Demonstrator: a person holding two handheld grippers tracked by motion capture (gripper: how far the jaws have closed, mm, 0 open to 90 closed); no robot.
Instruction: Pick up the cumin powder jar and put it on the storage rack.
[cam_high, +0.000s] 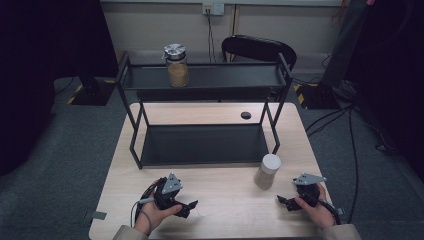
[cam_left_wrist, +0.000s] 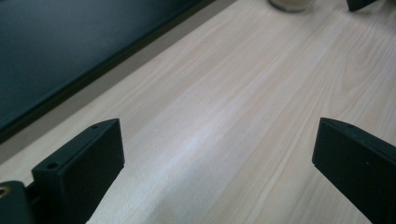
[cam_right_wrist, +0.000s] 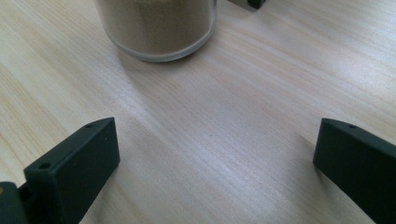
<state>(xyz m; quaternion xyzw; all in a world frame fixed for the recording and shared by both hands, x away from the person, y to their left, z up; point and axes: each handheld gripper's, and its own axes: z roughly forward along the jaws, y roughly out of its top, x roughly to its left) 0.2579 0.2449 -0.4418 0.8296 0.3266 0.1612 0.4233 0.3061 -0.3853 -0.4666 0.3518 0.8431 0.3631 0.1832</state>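
In the high view my left gripper (cam_high: 189, 206) lies low at the lower left of the frame, resting on the wooden table (cam_high: 225, 210), and my right gripper (cam_high: 283, 201) sits at the lower right, also on the table. The two point toward each other across the bare wood. In both gripper views my jaws stand wide apart, one at each lower corner of the frame, and there is nothing between them except the table surface (cam_left_wrist: 224, 140).

The jar with the white lid (cam_high: 267, 171) stands upright on the table, right of the centre of the frame in the high view, just in front of the right front leg of the black metal rack (cam_high: 205, 145). It is filled with a light brown powder. It is near my right gripper and apart from it; my jaws do not touch it. In the right gripper view the bottom of this jar (cam_right_wrist: 156, 28) is at the upper middle of the frame, beyond my open jaws. In the left gripper view its base (cam_left_wrist: 290, 4) is at the top edge, far off.

A second jar with a metal lid (cam_high: 176, 65), also holding brown powder, stands on the upper shelf of the rack, in the upper middle of the high view.
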